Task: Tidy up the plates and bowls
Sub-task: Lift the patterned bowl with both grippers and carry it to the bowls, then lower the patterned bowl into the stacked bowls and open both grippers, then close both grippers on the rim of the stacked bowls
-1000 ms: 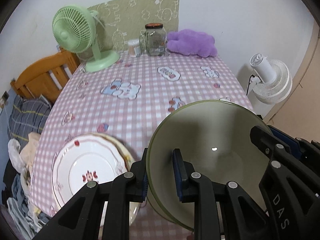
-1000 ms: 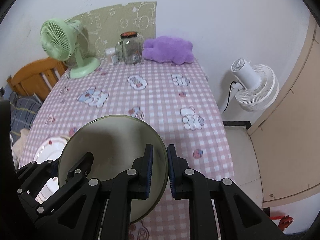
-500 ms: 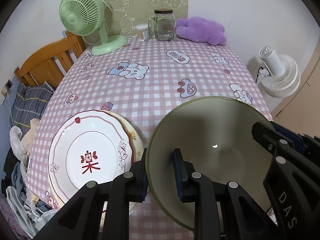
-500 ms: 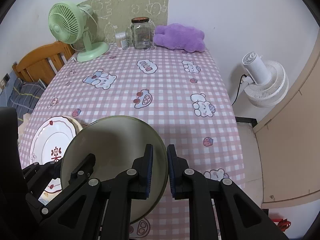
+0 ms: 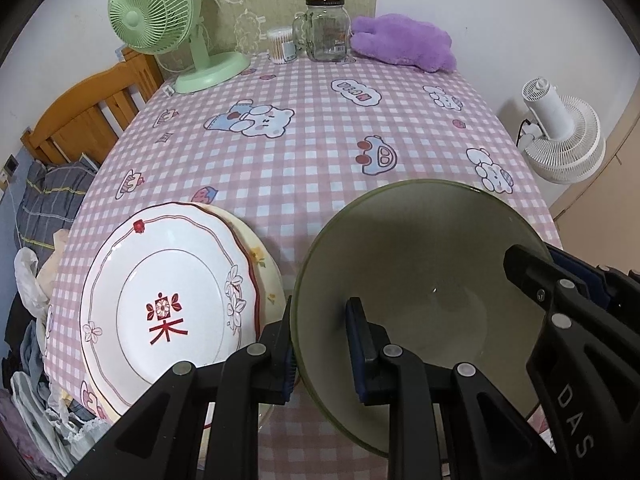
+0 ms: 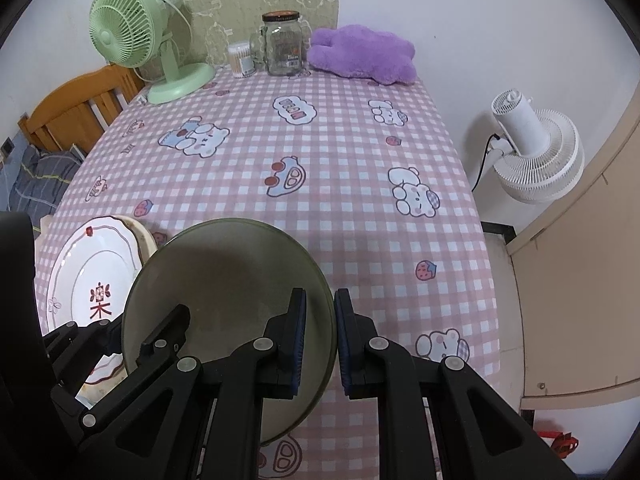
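Both grippers, L [image 5: 320, 344] & R [image 6: 320, 336], jaws pinching opposite rims of the green bowl [image 5: 420, 264] held over the worktop [image 5: 320, 140] beside stacked plates [image 5: 160, 304]; bowl not yet set down.

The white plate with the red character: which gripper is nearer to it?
Left. The left gripper grips the green bowl rim right beside the white plate; the right gripper grips the bowl's opposite rim, farther away.

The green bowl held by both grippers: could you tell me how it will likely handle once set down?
The green bowl looks rigid and glossy, so probably slippery in thin rim grips. It seems glass or ceramic, likely breakable. Its wide top above a narrower base suggests it could rock if released tilted.
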### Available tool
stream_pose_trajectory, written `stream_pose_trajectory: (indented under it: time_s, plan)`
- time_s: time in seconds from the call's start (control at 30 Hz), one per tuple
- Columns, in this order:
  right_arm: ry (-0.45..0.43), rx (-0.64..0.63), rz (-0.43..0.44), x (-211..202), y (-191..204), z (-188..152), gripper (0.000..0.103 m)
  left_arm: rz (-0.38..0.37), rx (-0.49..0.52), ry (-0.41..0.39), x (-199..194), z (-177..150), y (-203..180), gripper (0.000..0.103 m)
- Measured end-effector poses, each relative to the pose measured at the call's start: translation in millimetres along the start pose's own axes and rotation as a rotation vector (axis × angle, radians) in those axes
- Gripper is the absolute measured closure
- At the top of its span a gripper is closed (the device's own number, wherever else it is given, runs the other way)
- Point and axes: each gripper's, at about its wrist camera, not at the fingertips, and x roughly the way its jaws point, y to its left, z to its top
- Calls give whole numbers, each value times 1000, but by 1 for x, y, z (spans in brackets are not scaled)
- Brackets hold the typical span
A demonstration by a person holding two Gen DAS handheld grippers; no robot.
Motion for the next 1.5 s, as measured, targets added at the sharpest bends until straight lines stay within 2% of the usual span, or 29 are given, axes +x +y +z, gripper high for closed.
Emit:
stream_pose_trajectory:
  time_s: [0.23,0.37,0.5,0.6,0.63,0.7,0.73,0.77,0.87,1.03,1.23,1.33,1.5]
  plan:
    - [-16,5,-1,4,0,1,85,0,13,-9,4,2,-1,83]
    - [-24,13,8,2,-1,-1,83,-24,35,5,7,0,-2,71]
    - [-20,24,28,2,-2,0,81,-84,19,44,6,-3,6,63]
    - [2,49,43,0,-5,0,81,-101,3,38,0,-2,15,50]
    - [7,58,47,-1,-6,0,77,-107,3,33,-2,-1,17,46]
    - [10,79,61,-3,-6,1,55,-116,13,21,-5,1,19,39]
    - [3,88,68,-4,-6,1,39,-122,21,11,-7,2,20,34]
    - [-8,96,71,-7,-5,1,33,-135,29,0,-8,4,21,29]
    - [-25,99,68,-11,0,2,30,-178,63,-20,-11,7,21,18]
    - [-10,161,70,-7,0,1,29,-244,112,-17,-8,11,20,14]
    - [11,221,50,0,-2,-7,29,-292,69,16,6,13,27,14]
    - [32,238,40,5,-5,-11,29,-296,61,47,15,12,26,14]
    - [59,248,54,16,-11,-11,29,-265,72,21,16,11,19,16]
